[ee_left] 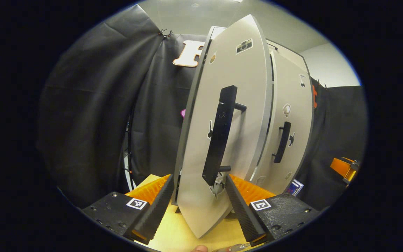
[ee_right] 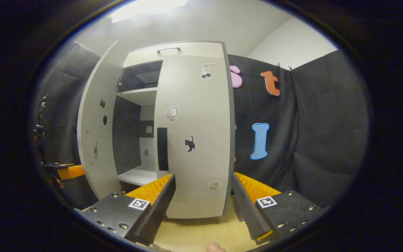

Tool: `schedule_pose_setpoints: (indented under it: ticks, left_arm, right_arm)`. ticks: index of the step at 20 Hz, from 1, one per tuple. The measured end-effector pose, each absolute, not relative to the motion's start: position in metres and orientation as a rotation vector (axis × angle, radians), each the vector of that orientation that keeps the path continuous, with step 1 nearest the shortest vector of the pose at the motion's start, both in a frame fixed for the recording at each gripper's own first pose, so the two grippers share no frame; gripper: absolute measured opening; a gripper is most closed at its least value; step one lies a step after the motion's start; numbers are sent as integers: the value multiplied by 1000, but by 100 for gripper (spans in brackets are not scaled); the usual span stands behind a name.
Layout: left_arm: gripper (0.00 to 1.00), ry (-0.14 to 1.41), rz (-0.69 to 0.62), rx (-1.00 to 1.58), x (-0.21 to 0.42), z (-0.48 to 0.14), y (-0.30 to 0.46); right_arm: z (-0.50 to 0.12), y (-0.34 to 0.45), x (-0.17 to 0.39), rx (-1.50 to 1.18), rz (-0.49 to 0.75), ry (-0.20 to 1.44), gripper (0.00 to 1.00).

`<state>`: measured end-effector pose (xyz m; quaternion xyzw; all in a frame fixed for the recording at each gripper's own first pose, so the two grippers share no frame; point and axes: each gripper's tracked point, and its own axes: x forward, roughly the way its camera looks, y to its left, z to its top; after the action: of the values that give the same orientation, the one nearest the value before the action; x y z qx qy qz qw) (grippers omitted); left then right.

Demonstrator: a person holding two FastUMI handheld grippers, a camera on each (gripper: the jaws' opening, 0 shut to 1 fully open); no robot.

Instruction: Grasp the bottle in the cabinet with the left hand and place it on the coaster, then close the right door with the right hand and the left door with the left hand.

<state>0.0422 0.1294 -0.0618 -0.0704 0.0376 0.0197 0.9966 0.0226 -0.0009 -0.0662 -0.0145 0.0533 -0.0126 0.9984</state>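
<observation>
The grey cabinet's left door (ee_left: 201,164) stands ajar, seen almost edge-on, with a long black handle (ee_left: 220,134). My left gripper (ee_left: 198,176) is open close in front of it, one finger on each side of the door's lower part, below the handle. Behind it the right door (ee_left: 292,129) lies flat against the cabinet. From the right gripper view, the right door (ee_right: 194,136) is shut and the left door (ee_right: 94,140) swings out, showing white shelves (ee_right: 138,175). My right gripper (ee_right: 203,176) is open just in front of the right door, holding nothing.
The cabinet stands on a yellow wooden table (ee_left: 173,234). A small blue and white object (ee_left: 296,187) lies at the cabinet's right foot. The other gripper (ee_left: 343,168) shows at the far right. Black cloth hangs on both sides.
</observation>
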Motion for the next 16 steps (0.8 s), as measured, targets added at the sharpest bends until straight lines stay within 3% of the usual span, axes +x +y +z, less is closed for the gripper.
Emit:
schedule_pose_setpoints:
  ticks: [8, 16]
  left_arm:
    - [92, 73, -102, -167, 57, -60, 68]
    - [92, 68, -139, -136, 57, -57, 53]
  right_arm:
    - [-58, -26, 14, -49, -81, 93, 96]
    - [-56, -29, 14, -46, -83, 87, 96]
